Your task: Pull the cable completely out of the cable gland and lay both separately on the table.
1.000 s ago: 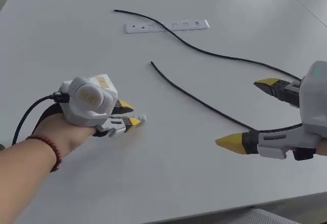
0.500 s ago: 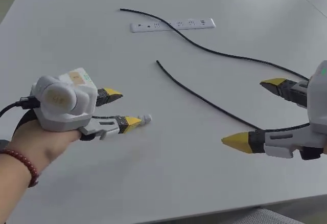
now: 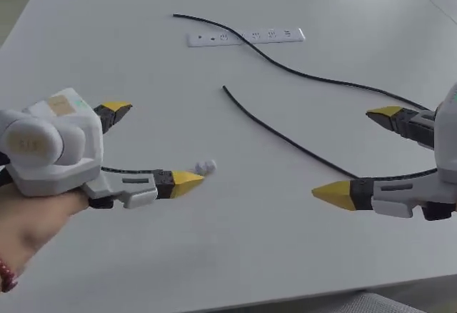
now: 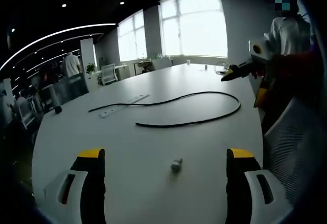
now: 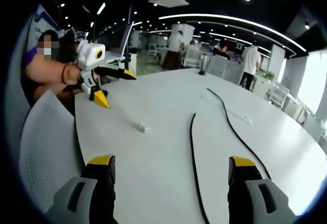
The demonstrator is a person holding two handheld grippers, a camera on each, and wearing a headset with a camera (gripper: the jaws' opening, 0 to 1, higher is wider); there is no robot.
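The small pale cable gland lies alone on the white table, just off the lower fingertip of my left gripper, which stands wide open and holds nothing. In the left gripper view the gland rests on the table ahead, between the jaws. The black cable lies free in a long loop, one end near the table's middle, apart from the gland. My right gripper hovers open at the right, above the cable's bend. The right gripper view has the gland, the cable and the left gripper.
A white power strip lies at the far side with the cable crossing over it. A mesh chair back stands at the table's near edge. People and desks fill the office behind.
My left gripper has opened wide and drawn back to the left, letting go of the gland, which stays on the table. The right gripper has barely moved.
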